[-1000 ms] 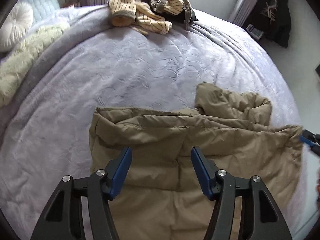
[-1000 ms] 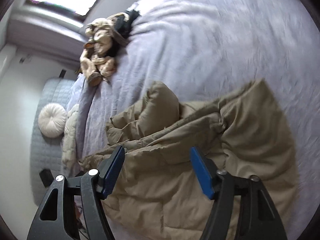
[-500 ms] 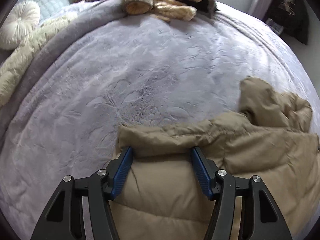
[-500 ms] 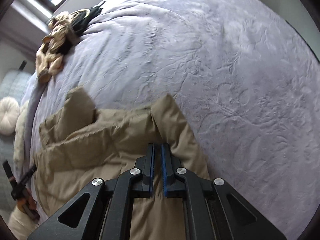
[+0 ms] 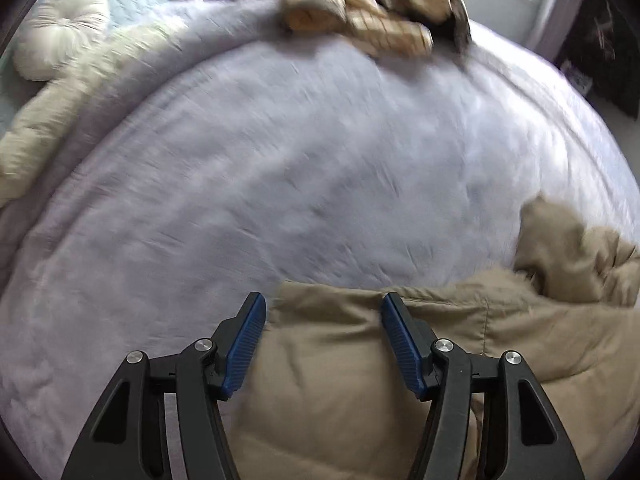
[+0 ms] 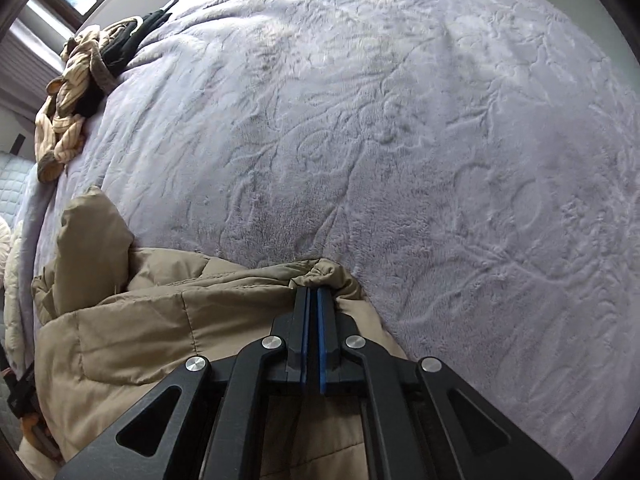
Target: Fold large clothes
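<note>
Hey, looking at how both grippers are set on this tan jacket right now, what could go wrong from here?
1. The right gripper pinches only a small bunched corner of the tan puffer jacket; the padded fabric may slip free when pulled.
2. The left gripper is open over the jacket's edge, so pulling now would likely drag the jacket unevenly across the lilac bedspread.
3. The raised flap could stay bunched inside the fold.

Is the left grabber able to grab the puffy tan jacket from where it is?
Probably yes. The left gripper is open, its blue fingers straddling the folded top edge of the tan jacket, with nothing between them. The right gripper is already shut on another corner of the jacket.
</note>
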Available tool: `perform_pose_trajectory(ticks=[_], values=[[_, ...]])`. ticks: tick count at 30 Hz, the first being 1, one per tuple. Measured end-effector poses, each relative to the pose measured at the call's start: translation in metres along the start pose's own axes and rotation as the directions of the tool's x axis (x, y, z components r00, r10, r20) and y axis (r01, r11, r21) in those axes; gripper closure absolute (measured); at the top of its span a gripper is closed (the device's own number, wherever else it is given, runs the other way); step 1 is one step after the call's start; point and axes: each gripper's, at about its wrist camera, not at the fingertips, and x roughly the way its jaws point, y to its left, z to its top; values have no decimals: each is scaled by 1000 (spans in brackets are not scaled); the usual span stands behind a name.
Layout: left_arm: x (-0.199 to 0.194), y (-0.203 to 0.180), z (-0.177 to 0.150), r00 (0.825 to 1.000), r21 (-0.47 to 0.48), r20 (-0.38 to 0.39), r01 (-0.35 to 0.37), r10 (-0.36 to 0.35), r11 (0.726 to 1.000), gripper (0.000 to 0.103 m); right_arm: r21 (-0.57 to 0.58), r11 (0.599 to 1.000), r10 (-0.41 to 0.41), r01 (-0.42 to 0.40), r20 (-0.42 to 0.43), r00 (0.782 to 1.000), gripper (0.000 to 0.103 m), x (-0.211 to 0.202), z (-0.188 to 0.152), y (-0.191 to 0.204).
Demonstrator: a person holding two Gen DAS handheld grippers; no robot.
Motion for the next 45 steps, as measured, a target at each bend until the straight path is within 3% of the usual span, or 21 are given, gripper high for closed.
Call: perform_pose_trajectory(ticks=[3, 7, 10, 13, 18, 21, 26, 29, 31, 32, 33, 38, 40, 43, 45], values=[[-13, 17, -6, 999, -19, 23, -24, 25, 1000, 39, -40, 999, 3, -2, 22, 1000, 98, -12, -3, 2], [33, 24, -14, 989, -9, -124, -86, 84, 996, 39, -37, 999, 10, -10, 15, 1000, 98, -10, -6, -4], [48, 29, -15, 987, -92, -146, -86, 72, 992, 39, -2, 1000, -1, 1, 11, 1000, 98, -2, -6, -4], [39, 29, -12, 986, -88, -138, -103, 90, 991, 39, -6, 1000, -26, 26, 4, 1000, 97, -5, -4, 1], [5, 29, -11, 987, -38, -124, -110, 105, 993, 39, -9, 1000, -3, 3, 33, 999, 94, -30, -6, 1], [-9, 30, -13, 986, -26, -148, -84, 79, 996, 39, 12, 1000, 16, -17, 51, 999, 89, -45, -12, 0], [-35, 24, -23, 983, -25, -163, -87, 82, 996, 39, 8, 1000, 29, -29, 79, 996, 61, -73, -34, 6], [-52, 22, -36, 982, -23, -171, -81, 76, 996, 39, 5, 999, 42, -42, 76, 996, 61, -87, -48, 10], [-63, 21, -48, 982, -30, -183, -60, 53, 998, 31, 13, 998, 56, -57, 75, 996, 58, -96, -58, 12], [-67, 20, -52, 982, -32, -184, -56, 49, 998, 19, 17, 997, 67, -69, 73, 995, 50, -100, -63, 13], [-75, 19, -58, 983, -31, -175, -57, 51, 998, 14, 20, 997, 77, -79, 67, 995, 47, -105, -69, 14], [-97, 13, -86, 984, -2, -166, -71, 70, 997, 14, 22, 993, 117, -118, 37, 992, 44, -121, -102, 17], [-100, 12, -98, 981, -10, -188, -52, 49, 999, 0, 33, 991, 130, -130, 19, 991, 44, -124, -115, 17], [-106, 9, -117, 975, -2, -217, -41, 40, 999, 0, 50, 989, 142, -142, 1, 990, 32, -128, -134, 16], [-110, 7, -129, 973, 4, -229, -41, 41, 999, 0, 60, 987, 150, -150, -7, 989, 32, -130, -147, 15]])
